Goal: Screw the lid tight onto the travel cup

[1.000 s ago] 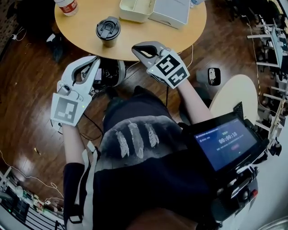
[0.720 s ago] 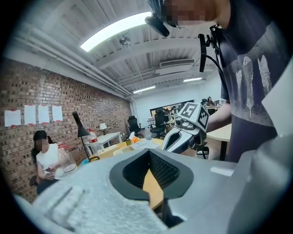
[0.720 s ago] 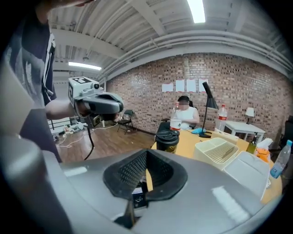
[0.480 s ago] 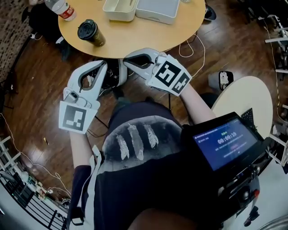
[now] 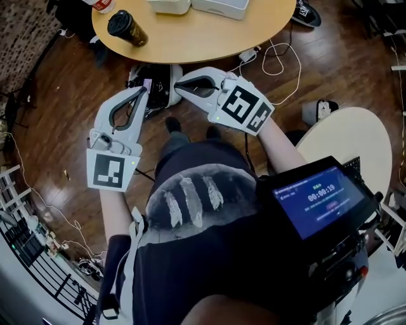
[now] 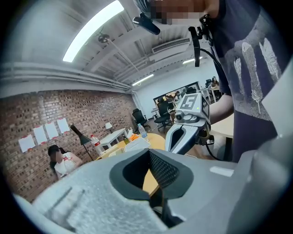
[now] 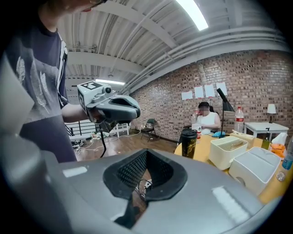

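The travel cup (image 5: 127,28) is dark with a black lid on top. It stands upright near the left rim of the round wooden table (image 5: 203,44). In the right gripper view the cup (image 7: 188,142) stands at the table's near edge. My left gripper (image 5: 143,91) and right gripper (image 5: 179,86) hover side by side over the floor, short of the table and well apart from the cup. Both are shut with nothing between the jaws. The left gripper view shows shut jaws (image 6: 149,153) with the right gripper beyond; the right gripper view shows shut jaws (image 7: 146,151).
White containers (image 5: 219,5) and a bottle (image 5: 101,4) stand at the table's far side. Cables (image 5: 279,54) and a black device (image 5: 155,89) lie on the wooden floor under the table. A pale round table (image 5: 355,139) stands at the right. A seated person (image 7: 208,119) is behind the table.
The table and cup have slid up and left in the head view as the view pulled back. Both grippers have come off the table edge and now hang over the floor, still shut.
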A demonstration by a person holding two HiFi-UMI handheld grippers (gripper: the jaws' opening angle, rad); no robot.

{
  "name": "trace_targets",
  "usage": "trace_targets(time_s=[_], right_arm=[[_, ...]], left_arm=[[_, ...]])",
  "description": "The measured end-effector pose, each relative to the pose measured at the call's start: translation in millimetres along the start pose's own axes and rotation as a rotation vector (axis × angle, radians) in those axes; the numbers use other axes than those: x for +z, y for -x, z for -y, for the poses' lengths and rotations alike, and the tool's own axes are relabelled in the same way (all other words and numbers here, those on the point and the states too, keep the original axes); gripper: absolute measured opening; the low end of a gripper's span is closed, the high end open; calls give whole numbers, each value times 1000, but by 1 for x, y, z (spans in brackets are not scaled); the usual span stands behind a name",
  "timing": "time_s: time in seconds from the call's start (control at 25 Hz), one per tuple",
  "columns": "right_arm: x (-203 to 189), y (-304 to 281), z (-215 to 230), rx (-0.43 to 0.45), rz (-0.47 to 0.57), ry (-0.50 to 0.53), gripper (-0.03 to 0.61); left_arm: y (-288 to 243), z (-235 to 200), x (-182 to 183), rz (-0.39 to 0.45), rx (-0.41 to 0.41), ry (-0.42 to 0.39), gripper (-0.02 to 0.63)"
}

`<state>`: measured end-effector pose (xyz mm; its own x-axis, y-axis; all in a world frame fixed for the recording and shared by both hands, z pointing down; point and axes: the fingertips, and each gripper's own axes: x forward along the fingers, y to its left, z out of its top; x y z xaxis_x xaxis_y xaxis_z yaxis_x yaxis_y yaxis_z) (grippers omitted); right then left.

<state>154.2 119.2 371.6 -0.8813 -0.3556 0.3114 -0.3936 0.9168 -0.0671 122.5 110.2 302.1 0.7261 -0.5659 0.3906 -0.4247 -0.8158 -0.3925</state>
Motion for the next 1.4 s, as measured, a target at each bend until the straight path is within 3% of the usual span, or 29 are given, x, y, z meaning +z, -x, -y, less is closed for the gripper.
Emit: trace_targets(time_s=[0.28, 0.48, 0.8, 0.92, 1.08, 1.16, 1.24, 1.32, 1.4], right_arm=[[21, 14, -14, 43, 78, 8, 6], [20, 22, -11, 38, 120, -53, 6], [-2, 1, -56, 20, 46, -88, 6], [8, -34, -94, 72, 38, -75, 6], [34, -102, -172, 155, 17, 6, 6], [46, -127, -218, 178, -3, 60, 6], [50, -148, -264, 198, -98, 118, 6], [54, -178, -303, 248, -209, 178, 6], [74, -208, -328, 337, -161, 262, 6]], left_arm=[[26, 5, 10, 11, 90, -7, -5], [33, 7, -6, 25, 130, 76, -5], [77, 24, -43, 51, 159, 135, -5], [128, 18, -64, 87, 244, 140, -5], [228, 11, -106, 132, 350, 212, -3], [276, 19, -115, 181, 341, 211, -2], [321, 33, -122, 208, 299, 195, 1], [359, 42, -142, 187, 325, 301, 2], [379, 43, -167, 159, 416, 474, 2]])
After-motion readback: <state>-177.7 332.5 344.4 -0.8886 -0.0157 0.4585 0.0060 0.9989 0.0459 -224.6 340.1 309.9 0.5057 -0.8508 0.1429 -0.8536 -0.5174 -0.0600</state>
